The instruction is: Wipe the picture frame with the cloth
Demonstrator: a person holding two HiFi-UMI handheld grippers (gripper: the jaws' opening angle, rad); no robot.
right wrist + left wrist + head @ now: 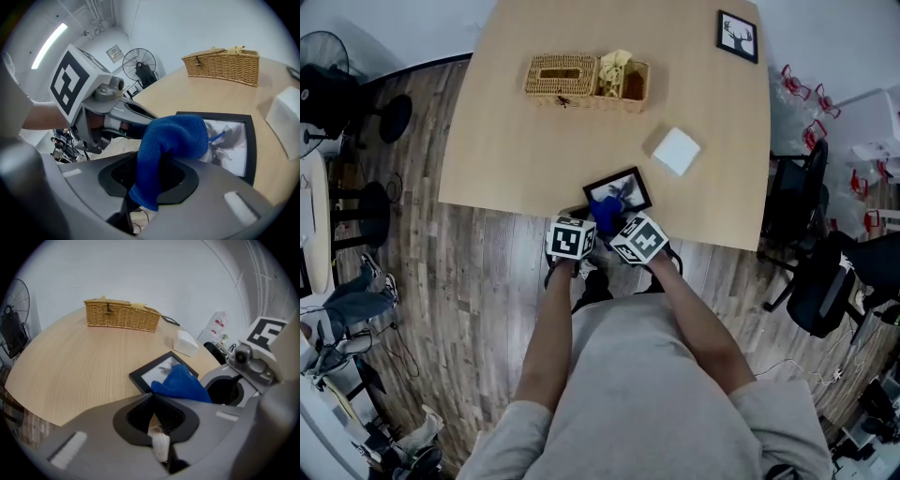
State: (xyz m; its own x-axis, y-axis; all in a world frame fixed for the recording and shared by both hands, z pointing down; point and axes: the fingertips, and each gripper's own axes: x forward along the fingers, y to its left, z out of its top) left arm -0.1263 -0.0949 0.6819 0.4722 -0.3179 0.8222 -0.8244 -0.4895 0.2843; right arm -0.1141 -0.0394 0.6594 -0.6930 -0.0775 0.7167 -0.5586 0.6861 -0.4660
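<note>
Over the rectangular black frame [215, 114], right gripper [152, 176] pinches nubby blue cloth [176, 138].

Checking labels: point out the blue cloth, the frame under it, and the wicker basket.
blue cloth [178, 136], right gripper view, on its bulging fold.
picture frame [229, 147], right gripper view, on the glass beside the cloth.
wicker basket [122, 317], left gripper view, on its front wall.

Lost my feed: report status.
Left gripper shut, empty. Right gripper shut on blue cloth, cloth draped on picture frame. White box nearby, clear of frame.
</note>
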